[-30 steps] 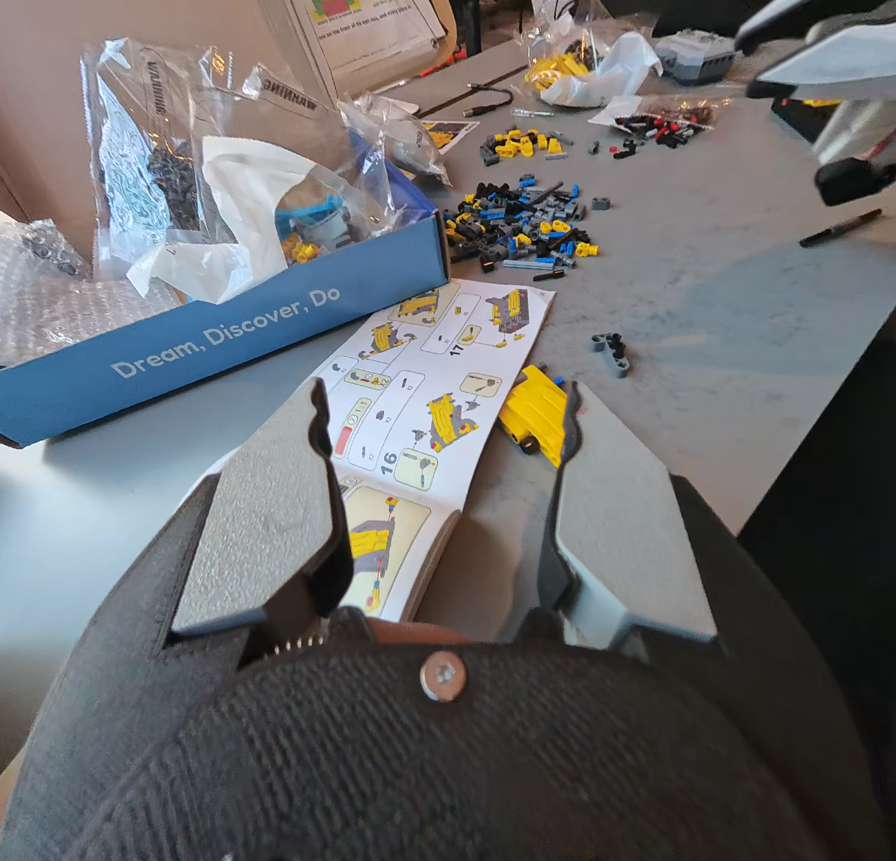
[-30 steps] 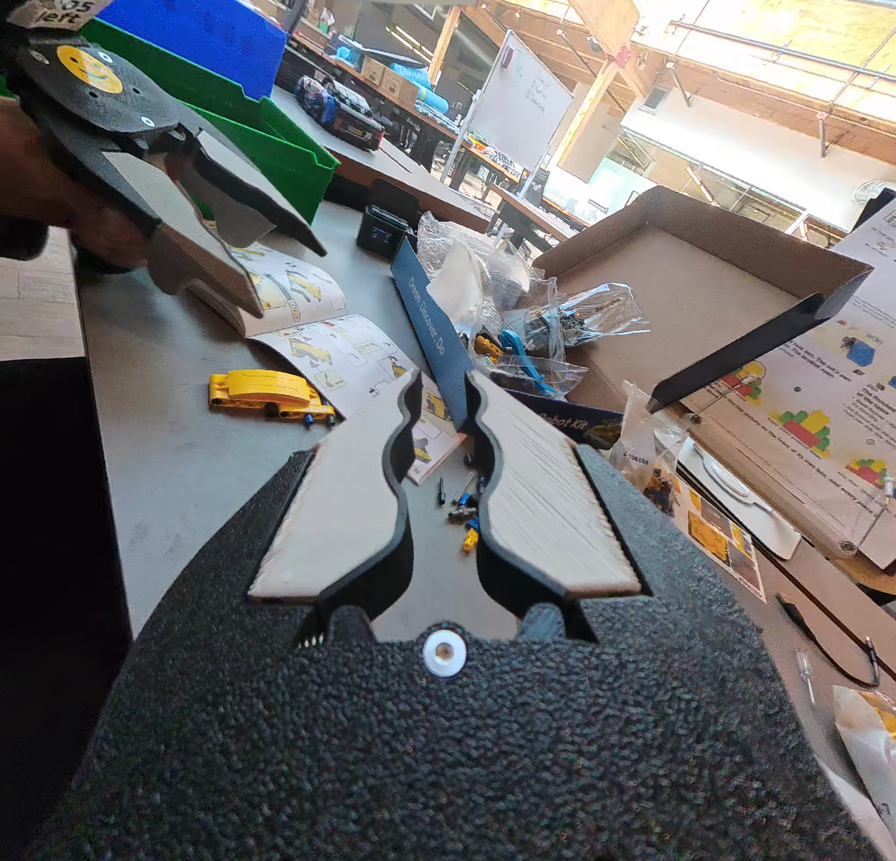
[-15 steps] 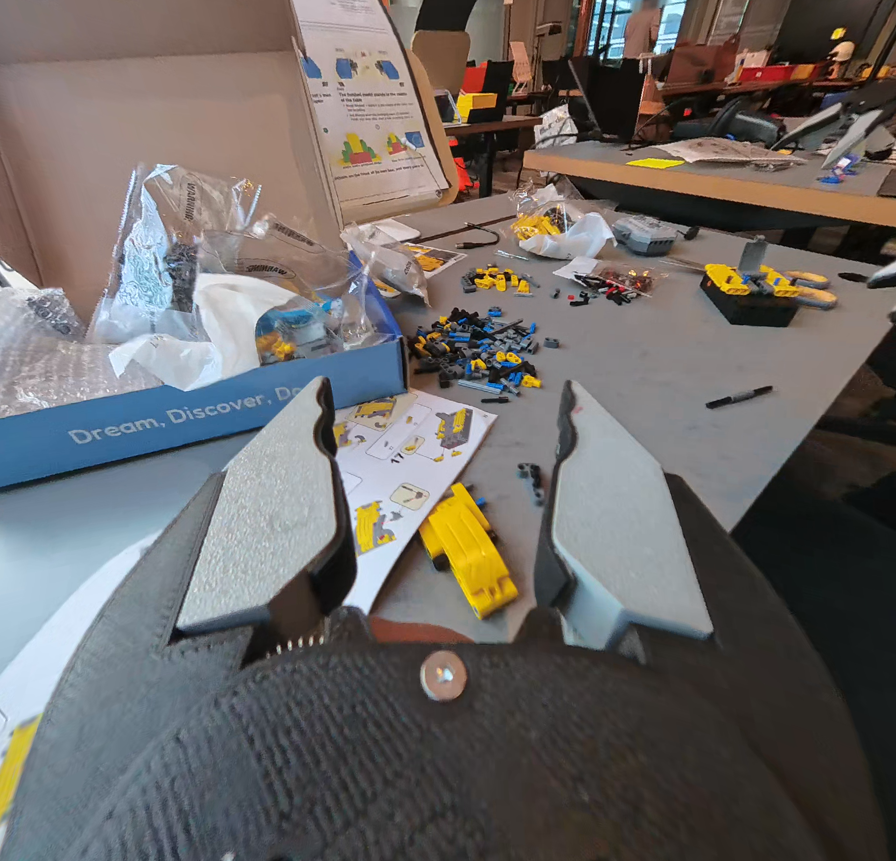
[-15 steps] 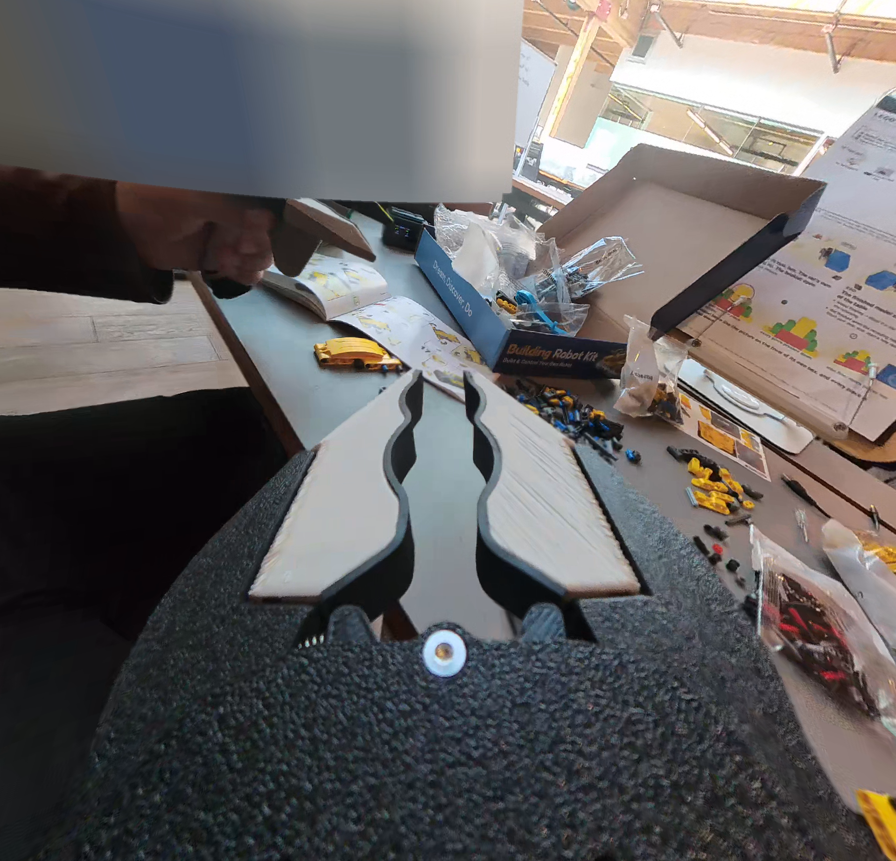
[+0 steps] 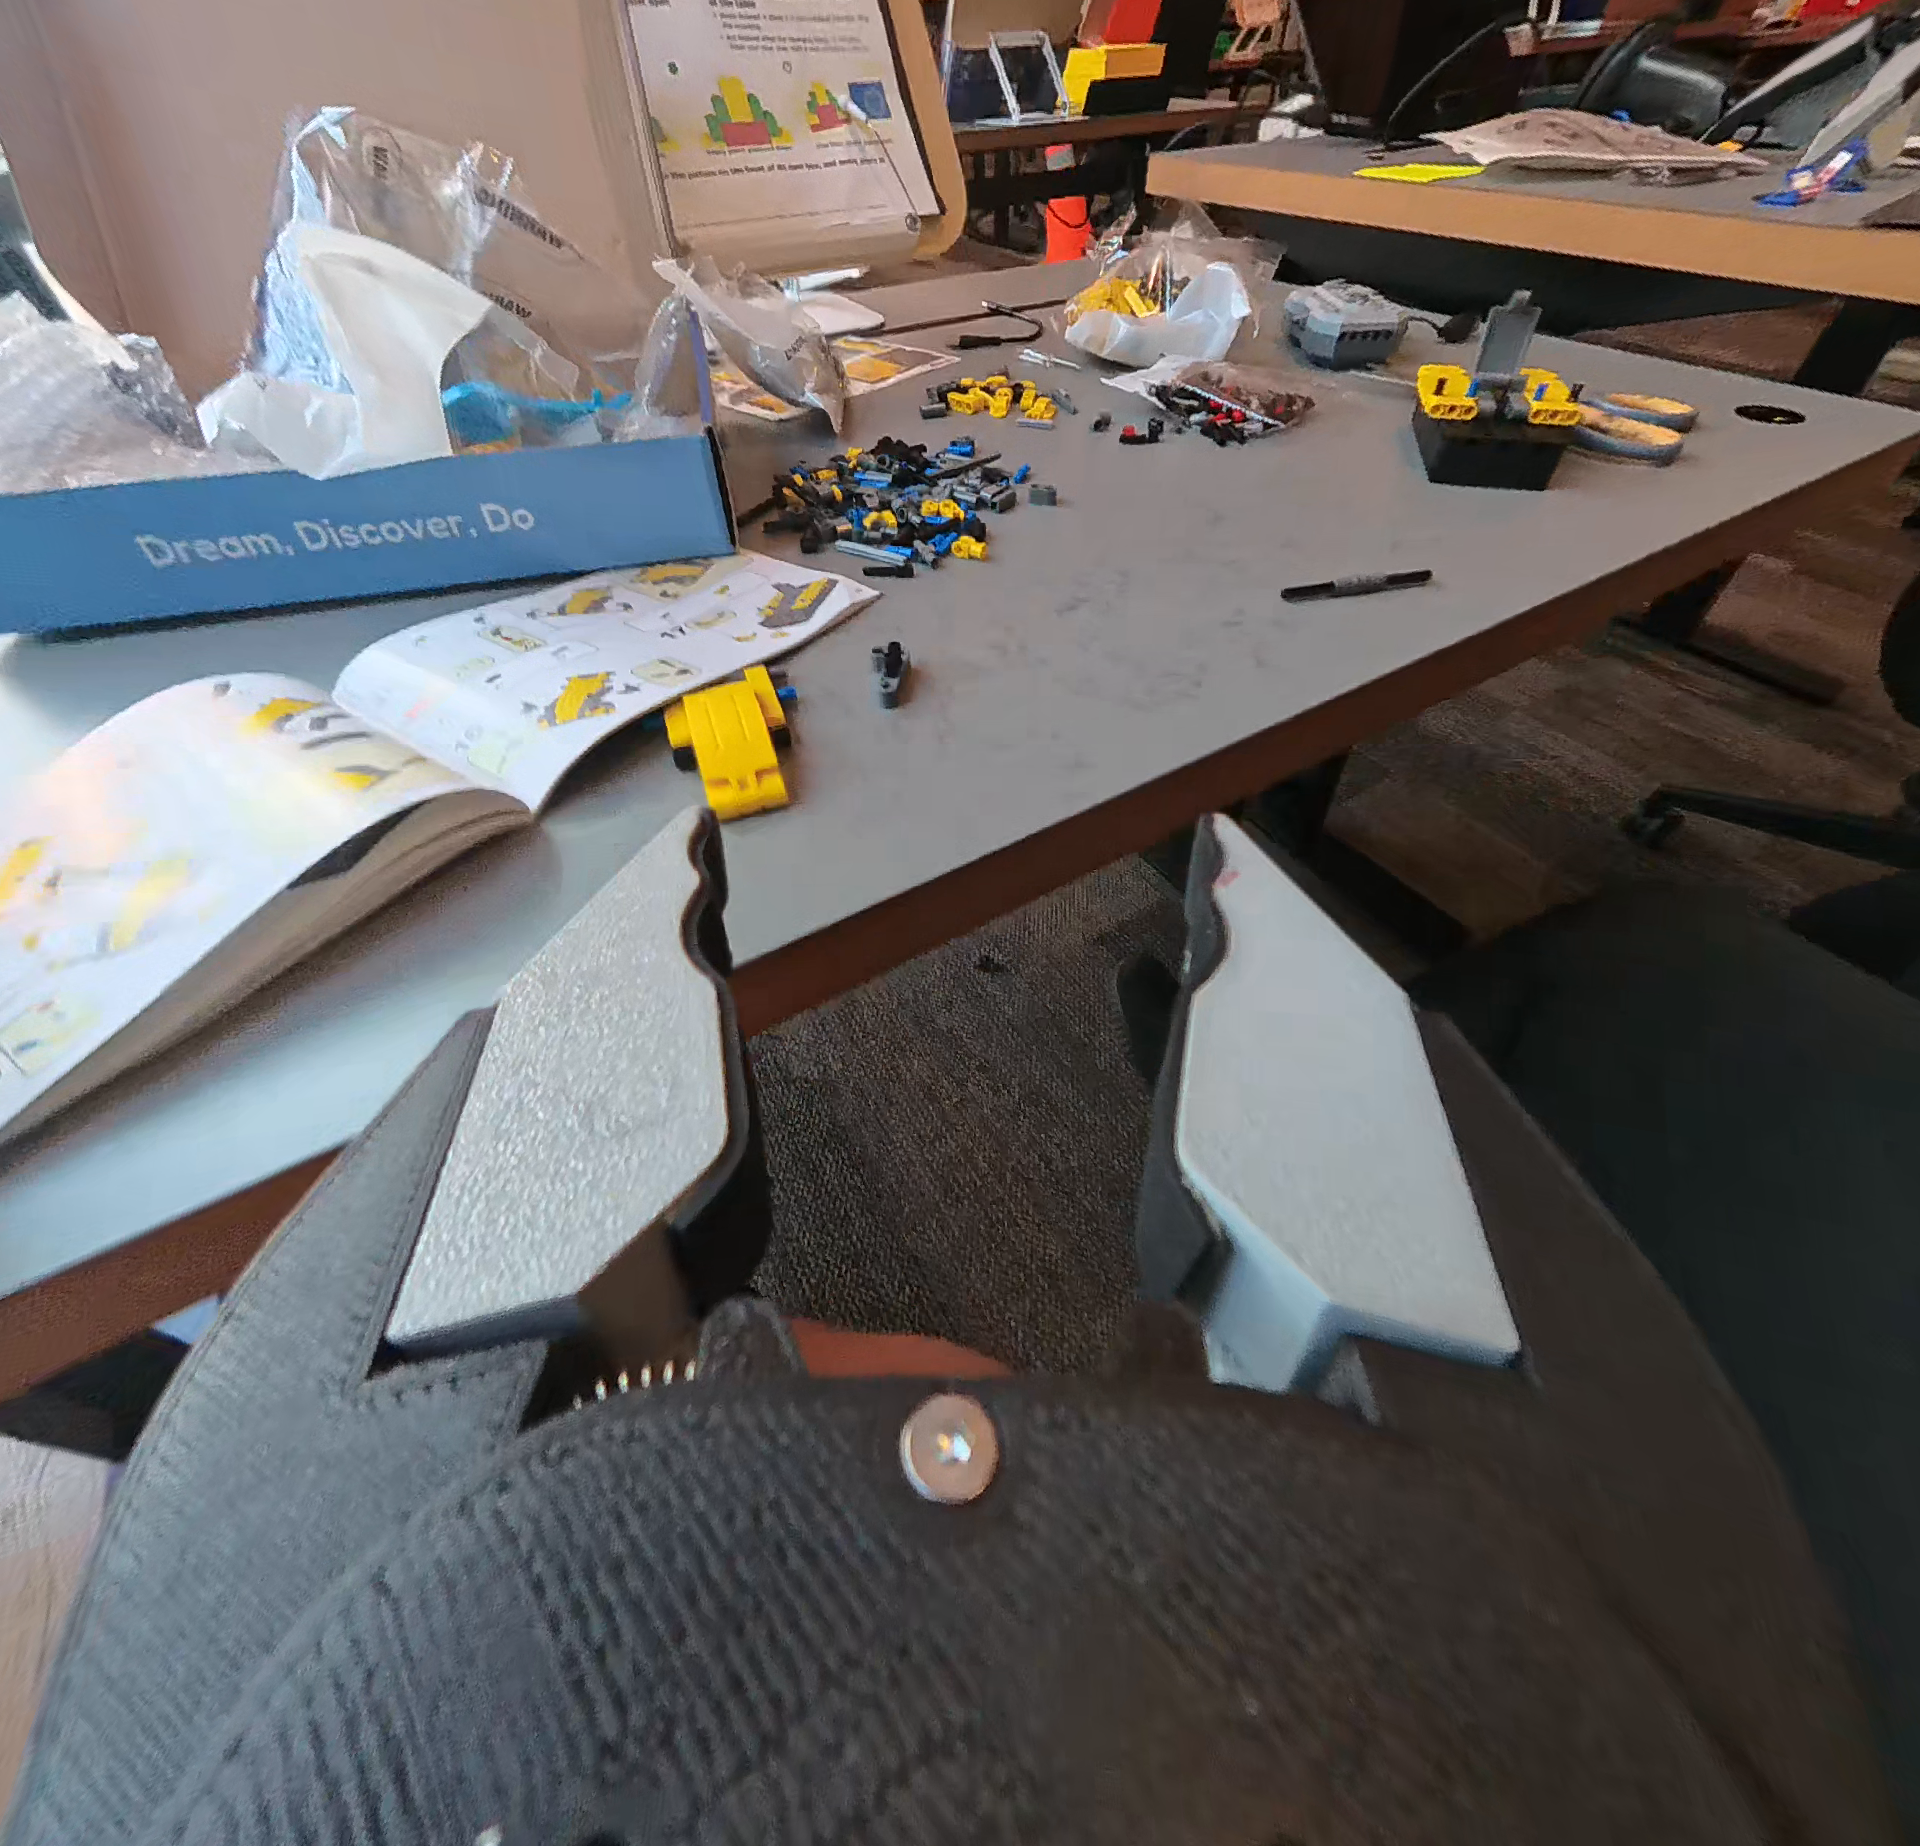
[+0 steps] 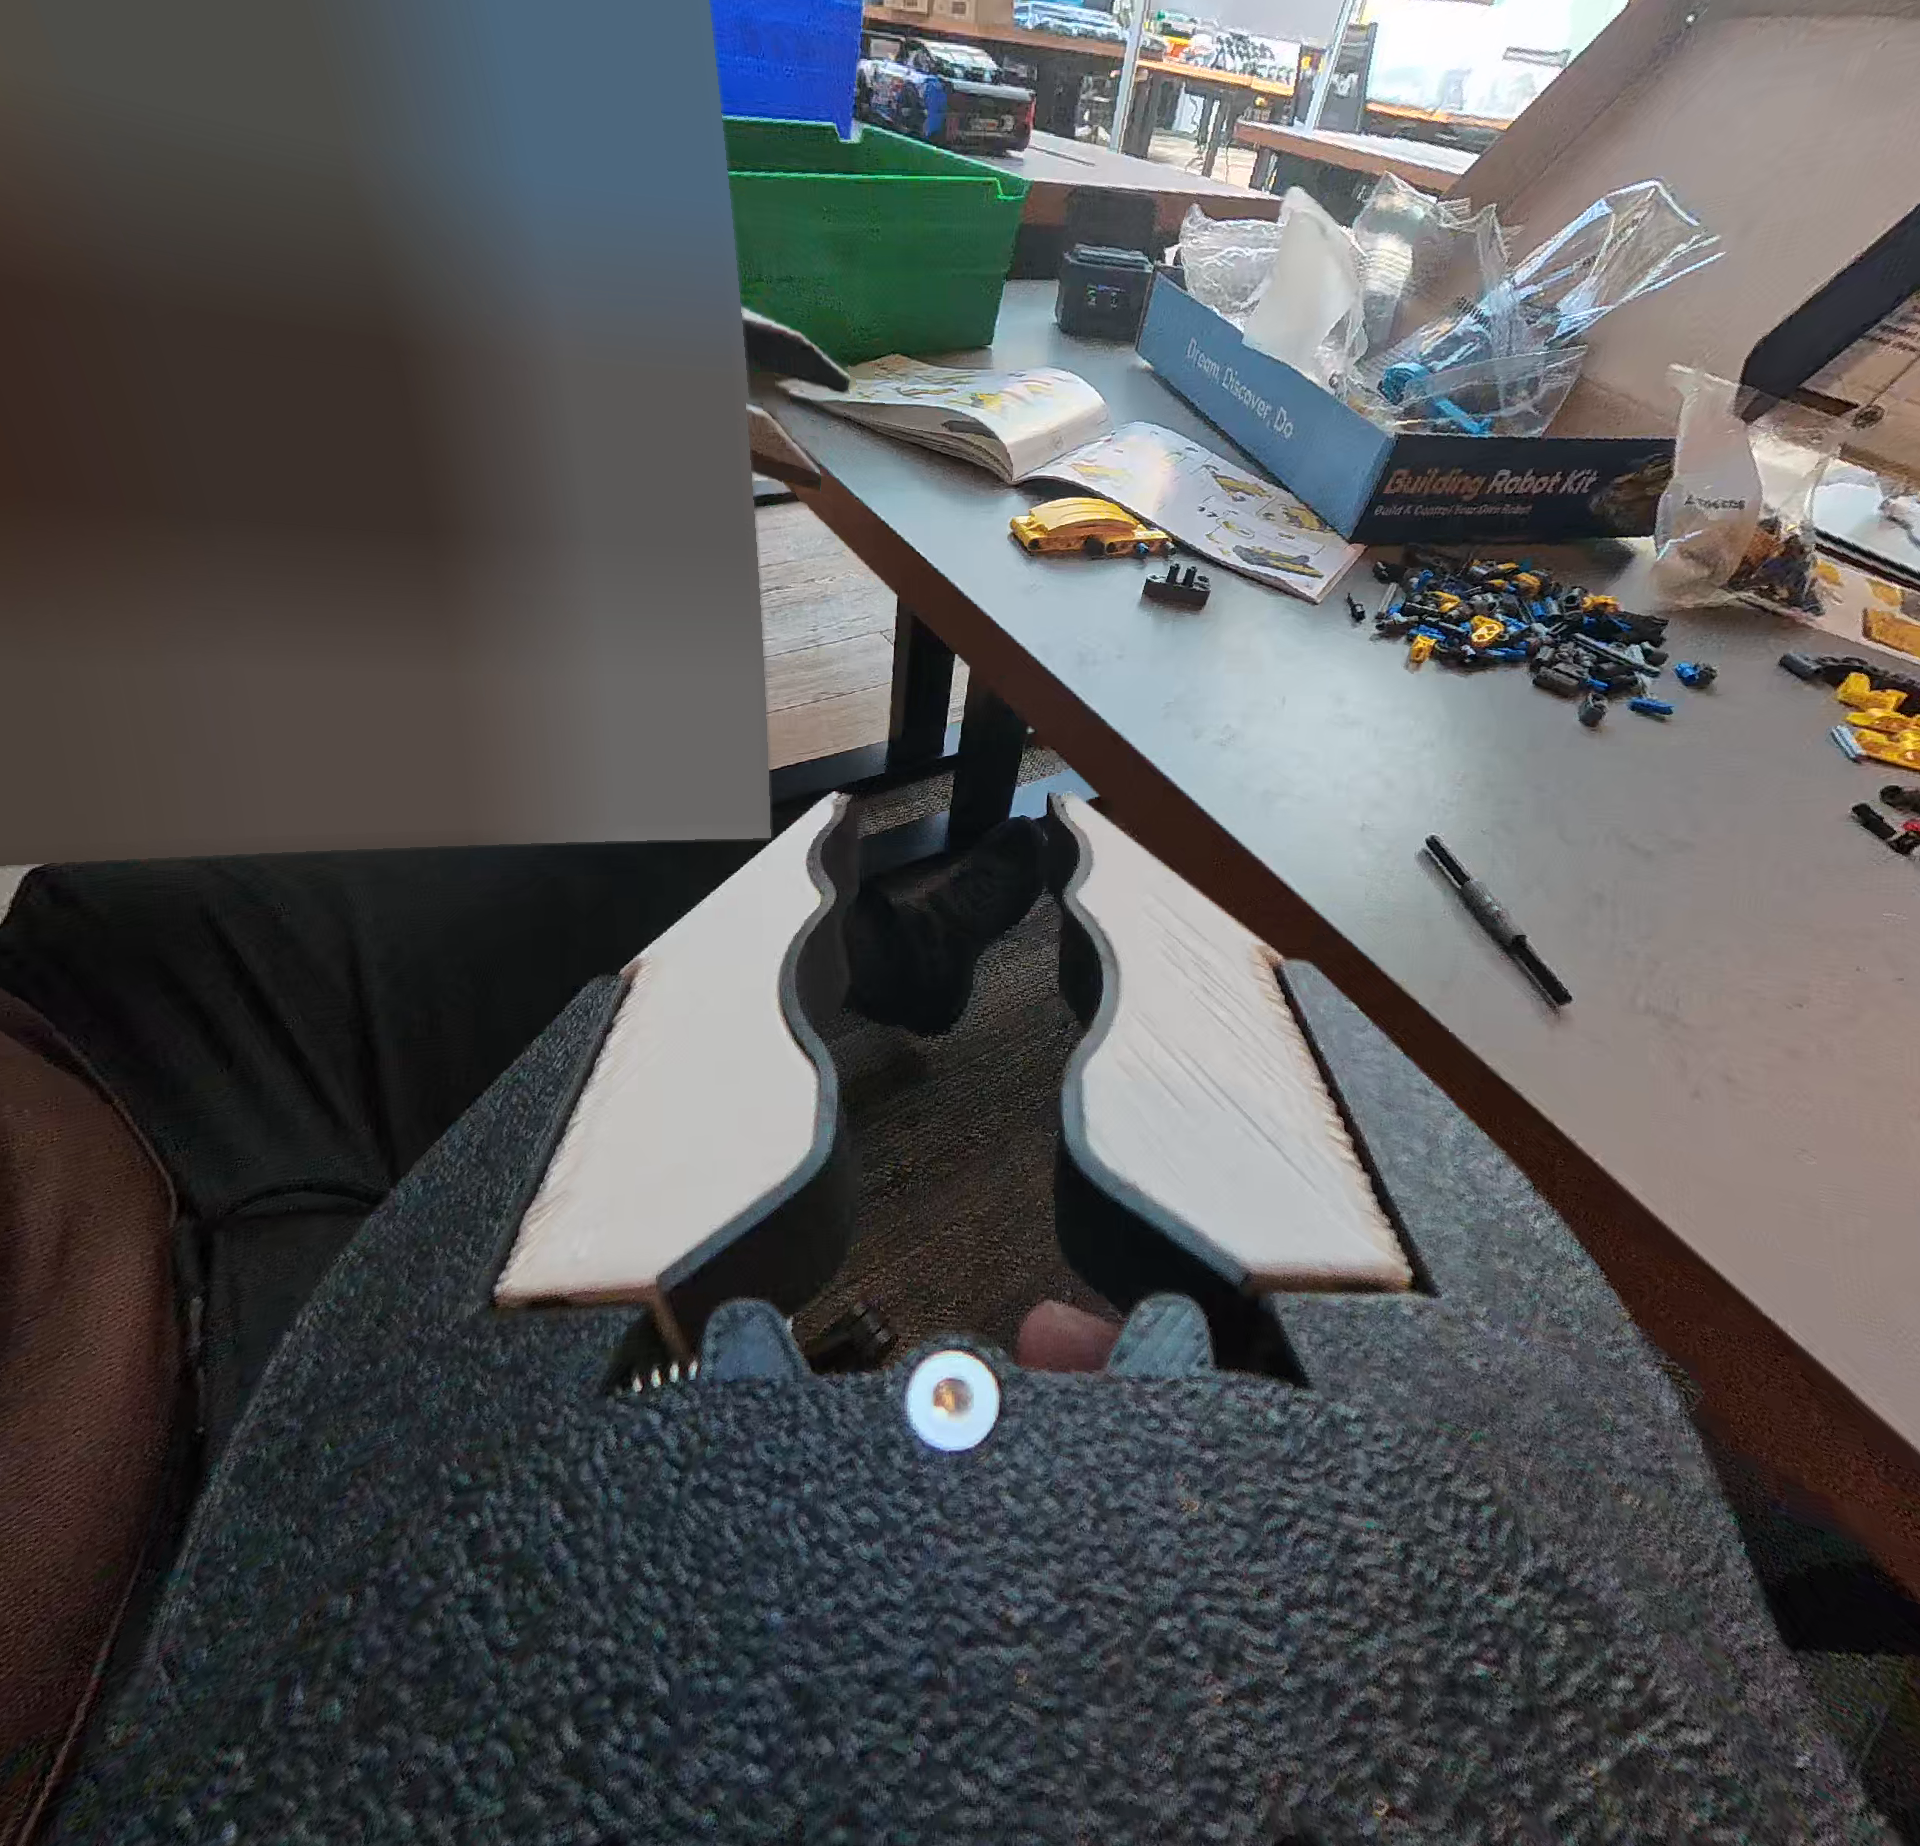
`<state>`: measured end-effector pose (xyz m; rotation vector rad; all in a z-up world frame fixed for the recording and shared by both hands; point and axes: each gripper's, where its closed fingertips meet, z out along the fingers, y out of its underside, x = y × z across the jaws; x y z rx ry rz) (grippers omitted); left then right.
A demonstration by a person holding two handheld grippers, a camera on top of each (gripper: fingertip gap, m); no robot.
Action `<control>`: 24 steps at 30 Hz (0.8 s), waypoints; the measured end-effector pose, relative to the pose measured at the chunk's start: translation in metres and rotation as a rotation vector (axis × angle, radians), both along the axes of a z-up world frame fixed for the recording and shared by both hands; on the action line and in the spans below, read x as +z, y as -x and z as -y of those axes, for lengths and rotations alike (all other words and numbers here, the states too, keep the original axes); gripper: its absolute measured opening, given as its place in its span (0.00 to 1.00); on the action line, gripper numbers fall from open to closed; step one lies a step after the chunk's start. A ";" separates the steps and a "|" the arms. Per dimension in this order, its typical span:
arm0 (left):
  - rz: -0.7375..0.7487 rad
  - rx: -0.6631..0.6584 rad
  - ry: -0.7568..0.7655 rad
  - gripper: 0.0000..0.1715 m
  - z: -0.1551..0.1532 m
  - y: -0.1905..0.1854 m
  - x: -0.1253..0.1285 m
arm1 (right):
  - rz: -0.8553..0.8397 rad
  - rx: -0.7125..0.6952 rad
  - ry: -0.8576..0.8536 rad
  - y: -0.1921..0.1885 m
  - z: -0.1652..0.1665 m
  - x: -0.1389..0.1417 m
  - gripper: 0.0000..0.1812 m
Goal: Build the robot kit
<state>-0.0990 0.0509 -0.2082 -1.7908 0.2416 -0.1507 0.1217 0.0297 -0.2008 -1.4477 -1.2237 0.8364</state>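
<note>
Workshop room: grey worktop [image 5: 1143, 653] with a brown edge, more desks behind, carpet below.

Left wrist view: our left gripper [image 5: 951, 851] is off the worktop, hanging past its near edge over carpet. Jaws spread wide, nothing between them. Left finger overlaps the near edge; right finger is over the floor. Nearest thing is the yellow block assembly [image 5: 730, 745], lying just inside the near edge, ahead and slightly left of the jaw gap, long axis running roughly away from us. Its far end touches or tucks under the open instruction booklet [image 5: 312, 788]; we can't tell which. Small dark grey piece [image 5: 890, 672] just right of it. Further in: loose pile of small parts [image 5: 904, 508], blue box [image 5: 353, 539] with plastic bags, black marker [image 5: 1356, 584] toward the right side.

Right wrist view: our right gripper [image 6: 945, 825] is also clear of the worktop, below its near edge, aimed at floor and a table leg. Jaws part open, moderate gap, empty. The worktop runs off to the right. The yellow block assembly [image 6: 1086, 529] sits well ahead near that edge, long axis along it, with the dark piece [image 6: 1177, 587] just beside. The marker [image 6: 1496, 921] is the closest thing to this gripper, right of the fingers.

Judgement: the left gripper is nearer the yellow assembly; the right is well apart from it.
</note>
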 end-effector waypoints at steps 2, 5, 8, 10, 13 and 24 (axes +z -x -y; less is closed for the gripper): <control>0.000 -0.003 0.023 0.51 0.013 -0.009 -0.009 | 0.010 0.017 0.007 -0.007 0.010 -0.002 0.19; -0.030 0.004 0.042 0.51 0.028 -0.021 -0.019 | 0.049 0.004 -0.016 -0.013 0.013 -0.008 0.19; -0.056 0.008 0.037 0.51 0.041 -0.027 -0.023 | 0.074 0.072 0.000 -0.004 0.023 -0.015 0.18; -0.072 0.023 0.028 0.51 0.047 -0.026 -0.022 | 0.133 0.127 0.029 0.006 0.030 -0.031 0.12; -0.015 0.019 0.014 0.51 0.056 -0.029 -0.021 | 0.275 0.126 -0.015 0.025 0.027 -0.074 0.38; -0.113 0.054 -0.028 0.53 0.088 -0.007 -0.039 | 0.593 0.373 -0.036 0.123 0.044 -0.180 0.39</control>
